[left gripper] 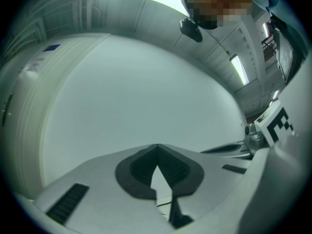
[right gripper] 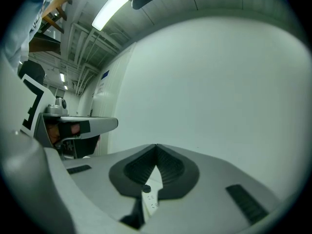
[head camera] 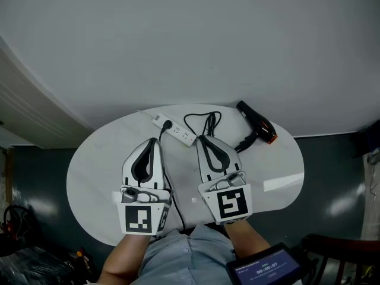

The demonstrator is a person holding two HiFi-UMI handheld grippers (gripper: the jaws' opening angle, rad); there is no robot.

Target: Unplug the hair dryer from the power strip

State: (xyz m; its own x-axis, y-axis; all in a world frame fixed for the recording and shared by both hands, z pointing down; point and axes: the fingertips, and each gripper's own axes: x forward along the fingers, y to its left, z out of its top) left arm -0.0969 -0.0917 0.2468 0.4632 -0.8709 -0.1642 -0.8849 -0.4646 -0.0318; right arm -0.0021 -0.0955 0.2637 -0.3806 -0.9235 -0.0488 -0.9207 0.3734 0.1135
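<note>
A white power strip (head camera: 174, 131) lies on the far part of the round white table (head camera: 95, 171), with a black plug (head camera: 168, 124) in its left end. The black cord (head camera: 202, 122) loops to the right toward the black hair dryer (head camera: 256, 123) with an orange nozzle. My left gripper (head camera: 155, 141) hangs above the table just short of the strip, jaws together and empty. My right gripper (head camera: 200, 138) hovers beside the strip's right end, also shut on nothing. In the right gripper view the strip (right gripper: 152, 195) shows below the closed tips (right gripper: 156, 147). The left gripper (left gripper: 156, 147) faces a pale wall.
A dark screen device (head camera: 266, 271) sits at the bottom right near the person's lap. A dark chair (head camera: 335, 248) stands on the floor to the right, and dark clutter (head camera: 18, 230) lies at the lower left. A pale curved wall rises behind the table.
</note>
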